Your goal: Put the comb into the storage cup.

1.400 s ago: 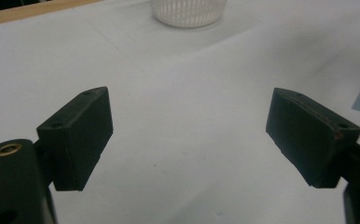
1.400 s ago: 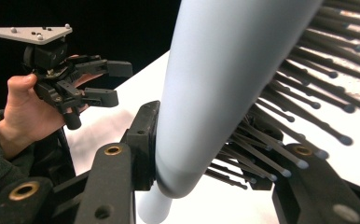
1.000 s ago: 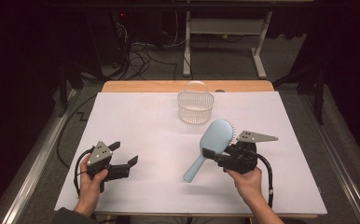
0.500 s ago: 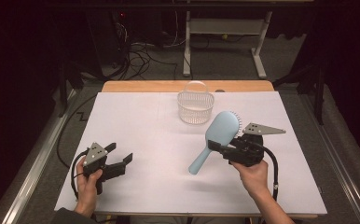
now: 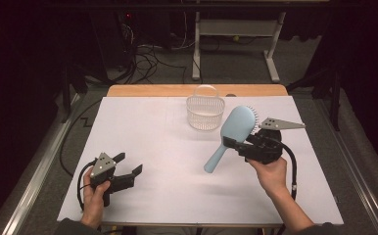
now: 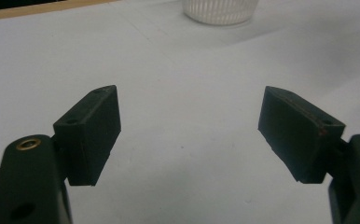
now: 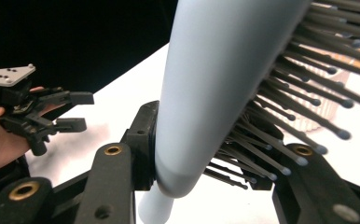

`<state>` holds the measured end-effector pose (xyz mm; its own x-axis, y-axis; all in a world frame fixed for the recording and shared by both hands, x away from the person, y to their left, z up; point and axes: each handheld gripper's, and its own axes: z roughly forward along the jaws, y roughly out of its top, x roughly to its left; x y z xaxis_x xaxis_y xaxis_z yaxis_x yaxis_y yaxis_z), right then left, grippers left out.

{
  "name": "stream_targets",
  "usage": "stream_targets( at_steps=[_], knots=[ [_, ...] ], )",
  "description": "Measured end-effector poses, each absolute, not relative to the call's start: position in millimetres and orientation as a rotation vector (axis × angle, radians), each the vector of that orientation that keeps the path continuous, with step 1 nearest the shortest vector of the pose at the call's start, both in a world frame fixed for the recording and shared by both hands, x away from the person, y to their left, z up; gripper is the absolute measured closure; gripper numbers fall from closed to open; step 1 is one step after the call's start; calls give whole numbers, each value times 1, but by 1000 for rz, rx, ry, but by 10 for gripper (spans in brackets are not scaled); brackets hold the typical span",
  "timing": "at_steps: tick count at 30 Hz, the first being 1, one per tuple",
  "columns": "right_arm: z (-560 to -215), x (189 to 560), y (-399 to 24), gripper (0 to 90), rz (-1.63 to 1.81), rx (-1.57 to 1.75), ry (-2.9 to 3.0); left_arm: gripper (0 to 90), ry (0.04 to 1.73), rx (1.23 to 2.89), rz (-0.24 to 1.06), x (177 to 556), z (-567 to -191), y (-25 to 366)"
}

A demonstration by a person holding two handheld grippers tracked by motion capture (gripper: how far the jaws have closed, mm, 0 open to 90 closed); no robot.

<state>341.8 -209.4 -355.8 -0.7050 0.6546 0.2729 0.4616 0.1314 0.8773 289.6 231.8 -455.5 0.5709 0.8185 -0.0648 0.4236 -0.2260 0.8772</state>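
Note:
A light blue hairbrush (image 5: 238,125) hangs tilted over the right side of the table, head up and handle pointing down-left. My right gripper (image 5: 231,143) is shut on its neck, just below the head. In the right gripper view the brush (image 7: 215,84) runs between the jaws with its dark bristles to the right. My left gripper (image 5: 129,163) rests low at the front left, open. Its jaws have just been opening a little, with nothing between them (image 6: 187,135). It appears far off as the left gripper (image 7: 78,111) in the right gripper view.
A small white plastic basket (image 5: 205,115) stands at the back middle of the white tabletop (image 5: 167,147), just left of the brush head; its base is the basket (image 6: 218,9) in the left gripper view. Cables and a metal frame lie on the floor beyond the table.
My right gripper has carried the brush up and to the right, closer to the basket. The left gripper has drifted slightly toward the front edge.

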Motion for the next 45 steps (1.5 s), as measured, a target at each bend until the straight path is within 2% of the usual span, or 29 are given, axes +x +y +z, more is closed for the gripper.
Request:
stream_targets(
  at_steps=[14,16,45],
  knots=[
    [-348,356,-214,559,1587,1143,2200,226,1033,1824,542,287,-456,232],
    [-346,358,-215,559,1590,1142,2195,159,1033,1822,532,287,-456,233],
    [-325,390,-218,558,1528,1187,2147,150,1026,1814,543,285,-461,234]
  ],
)
